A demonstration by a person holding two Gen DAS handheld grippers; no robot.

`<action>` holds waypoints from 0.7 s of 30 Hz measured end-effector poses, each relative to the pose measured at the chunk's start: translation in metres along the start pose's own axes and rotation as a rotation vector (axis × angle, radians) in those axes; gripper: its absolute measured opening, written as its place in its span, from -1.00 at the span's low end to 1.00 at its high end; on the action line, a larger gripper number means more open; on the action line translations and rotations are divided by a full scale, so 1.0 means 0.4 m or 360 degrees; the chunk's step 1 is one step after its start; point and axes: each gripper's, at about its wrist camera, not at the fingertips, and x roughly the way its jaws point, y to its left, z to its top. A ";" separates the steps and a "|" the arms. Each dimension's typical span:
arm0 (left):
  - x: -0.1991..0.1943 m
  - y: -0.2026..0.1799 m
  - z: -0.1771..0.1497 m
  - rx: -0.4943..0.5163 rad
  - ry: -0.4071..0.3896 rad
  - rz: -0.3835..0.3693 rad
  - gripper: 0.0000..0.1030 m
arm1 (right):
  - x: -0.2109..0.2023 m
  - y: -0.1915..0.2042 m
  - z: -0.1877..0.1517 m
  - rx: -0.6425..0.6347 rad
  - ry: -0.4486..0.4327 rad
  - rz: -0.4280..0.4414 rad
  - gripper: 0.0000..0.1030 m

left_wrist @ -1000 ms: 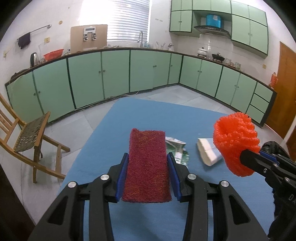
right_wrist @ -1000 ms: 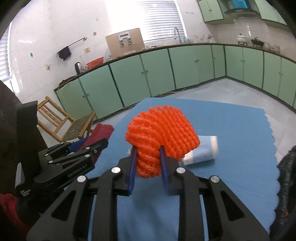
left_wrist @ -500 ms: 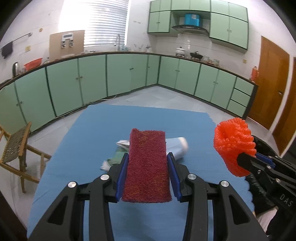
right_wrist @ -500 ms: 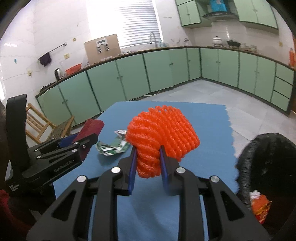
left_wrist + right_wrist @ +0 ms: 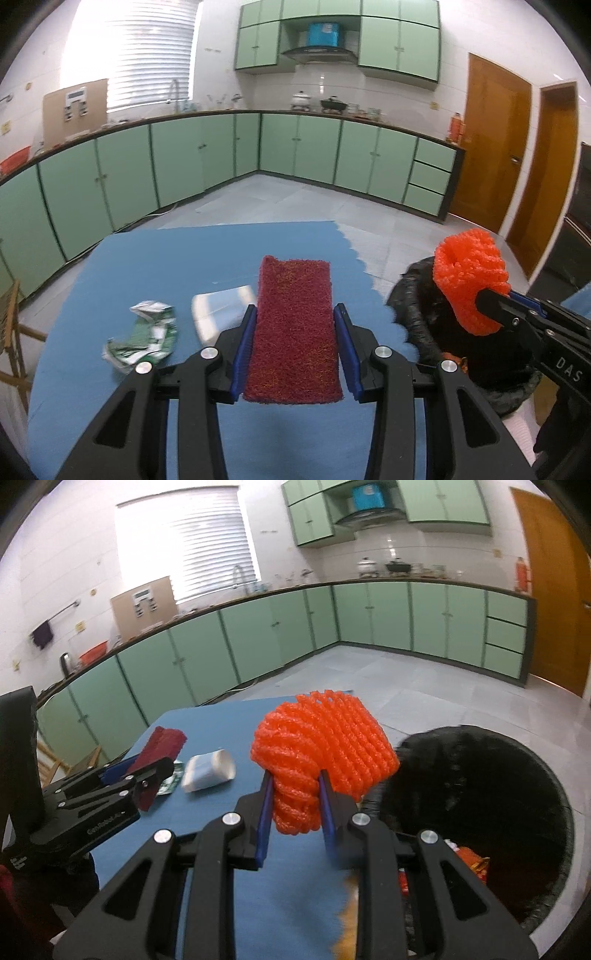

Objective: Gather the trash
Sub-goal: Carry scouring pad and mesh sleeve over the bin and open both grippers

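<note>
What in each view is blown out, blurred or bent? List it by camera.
Left wrist view: the window glares white, the white packet on the blue cloth is smeared, and the cabinets curve. Right wrist view: the window is washed out, the bin rim is fuzzy, and the cloth edge near the gripper blurs.

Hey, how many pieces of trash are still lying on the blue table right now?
2: a crumpled green wrapper left of the left gripper, and a white packet beside it, partly hidden behind the held red scouring pad. More may be hidden.
</note>
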 end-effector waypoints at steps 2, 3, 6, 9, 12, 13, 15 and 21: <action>0.009 -0.029 0.006 0.0022 -0.0004 -0.0028 -0.20 | -0.013 -0.033 -0.002 0.0022 -0.0014 -0.0036 -0.57; 0.013 -0.044 0.008 0.0033 -0.0005 -0.0043 -0.20 | -0.021 -0.050 -0.004 0.0034 -0.0021 -0.0054 -0.57; 0.030 -0.097 0.019 0.0071 -0.0018 -0.0094 -0.20 | -0.047 -0.109 -0.010 0.0074 -0.0045 -0.0129 -0.57; 0.044 -0.157 0.028 0.0115 -0.0042 -0.0150 -0.20 | -0.069 -0.164 -0.018 0.0111 -0.0060 -0.0190 -0.57; 0.059 -0.213 0.034 0.0152 -0.0056 -0.0208 -0.20 | -0.086 -0.208 -0.027 0.0136 -0.0069 -0.0248 -0.57; 0.065 -0.232 0.034 0.0168 -0.0058 -0.0228 -0.20 | -0.091 -0.229 -0.033 0.0146 -0.0070 -0.0273 -0.57; 0.075 -0.263 0.034 0.0188 -0.0058 -0.0258 -0.20 | -0.098 -0.265 -0.043 0.0162 -0.0069 -0.0315 -0.57; 0.126 -0.364 0.028 0.0242 -0.0036 -0.0355 -0.20 | -0.107 -0.365 -0.077 0.0217 -0.0060 -0.0419 -0.57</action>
